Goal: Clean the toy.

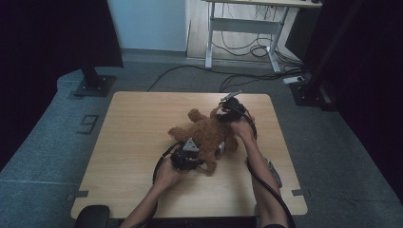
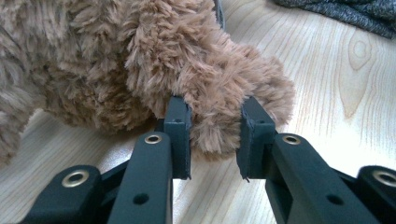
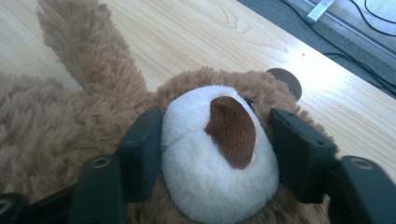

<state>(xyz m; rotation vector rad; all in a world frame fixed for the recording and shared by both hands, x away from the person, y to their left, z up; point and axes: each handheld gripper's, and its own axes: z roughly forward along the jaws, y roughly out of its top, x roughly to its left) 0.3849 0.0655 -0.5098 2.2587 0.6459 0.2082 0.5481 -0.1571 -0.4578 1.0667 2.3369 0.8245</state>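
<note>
Plush fills the middle of the desk (image 1: pixel 142 142): a brown teddy bear (image 1: pixel 205 135) lies sprawled there, head toward the far right, limbs spread toward the left and the near edge. It looks light, soft and squashy, with long pile that gives under any pinch, so it should not slip or break, though a shallow hold may only tug loose fur. A limb or the firmer muzzle seems the best place to grip, taken deep enough to catch the stuffing.

The left gripper (image 2: pixel 215 133), at the bear's near side, has its fingers (image 2: pixel 180 133) clamped on a furry paw (image 2: pixel 219 107), the pile bulging between them. The right gripper (image 3: pixel 217 149), at the far right, straddles the white muzzle (image 3: pixel 210 168) with its brown nose (image 3: pixel 232 130); its fingers (image 3: pixel 142 149) stand at either side, and I cannot tell whether they press in.

The desk is pale wood, smooth and bare around the toy. Grey carpet (image 1: pixel 47 142) surrounds it, with cables (image 1: pixel 247 50) trailing under another table's legs at the far side and dark stands in both far corners.
</note>
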